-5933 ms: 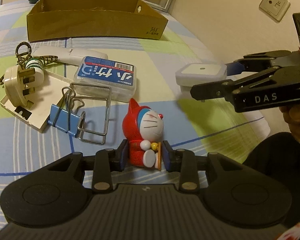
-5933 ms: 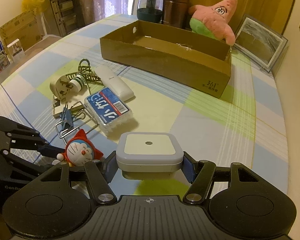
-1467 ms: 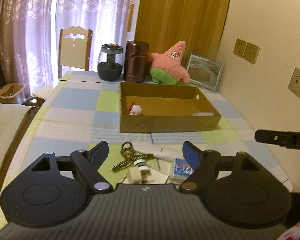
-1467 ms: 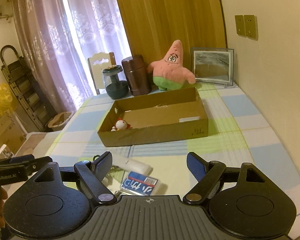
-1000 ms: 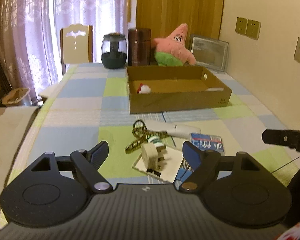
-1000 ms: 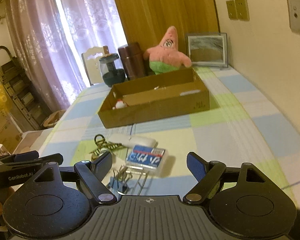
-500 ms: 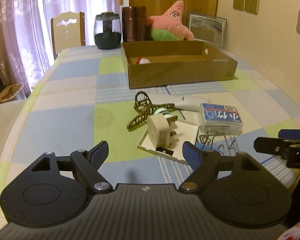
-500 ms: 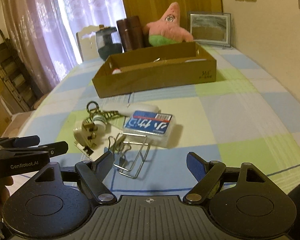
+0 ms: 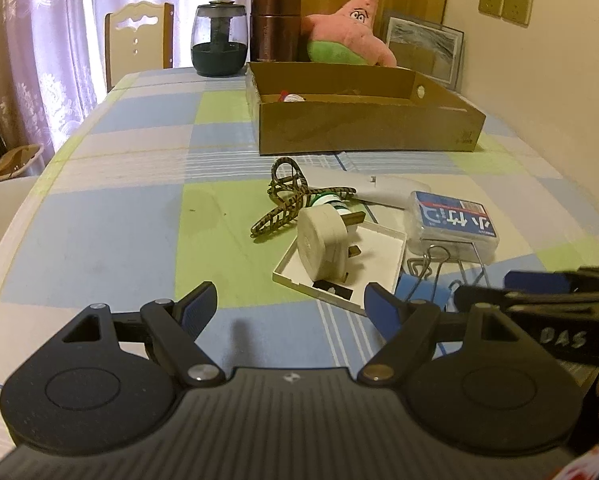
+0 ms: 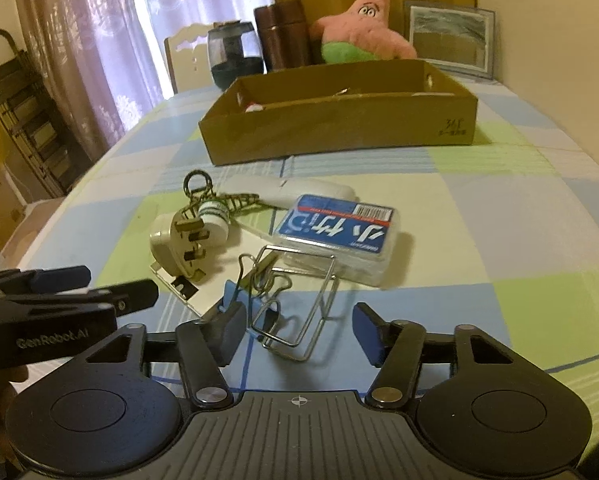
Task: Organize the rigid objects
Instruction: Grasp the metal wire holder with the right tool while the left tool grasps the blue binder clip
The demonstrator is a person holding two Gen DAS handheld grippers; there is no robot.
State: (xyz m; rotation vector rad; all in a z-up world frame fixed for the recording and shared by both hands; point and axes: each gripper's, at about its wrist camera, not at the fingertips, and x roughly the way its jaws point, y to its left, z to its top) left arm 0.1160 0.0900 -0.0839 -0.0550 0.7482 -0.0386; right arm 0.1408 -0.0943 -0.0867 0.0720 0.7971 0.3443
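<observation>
A blue binder clip (image 10: 259, 314) with long wire handles lies on the checked cloth between the fingers of my right gripper (image 10: 299, 328). Its jaws are closing, and the right pad still stands apart from the clip. My left gripper (image 9: 289, 304) hovers open and empty just short of a white plug (image 9: 323, 240) that lies on a flat white tray (image 9: 383, 264). Behind them lie a clear box with a blue label (image 10: 339, 232), a striped hair claw (image 9: 283, 196) and a long white piece (image 10: 295, 192). The cardboard box (image 10: 339, 128) holds a small red and white figure (image 10: 255, 106).
At the far end of the table stand a pink star plush (image 9: 351, 28), a brown flask (image 9: 275, 28), a dark glass jar (image 9: 219, 40) and a framed picture (image 9: 423, 48). A chair (image 9: 139, 40) stands beyond the table. A wall runs along the right side.
Both grippers have come down towards the pile on the table. The right gripper's jaws have narrowed around the blue binder clip. The left gripper's jaws have kept their width.
</observation>
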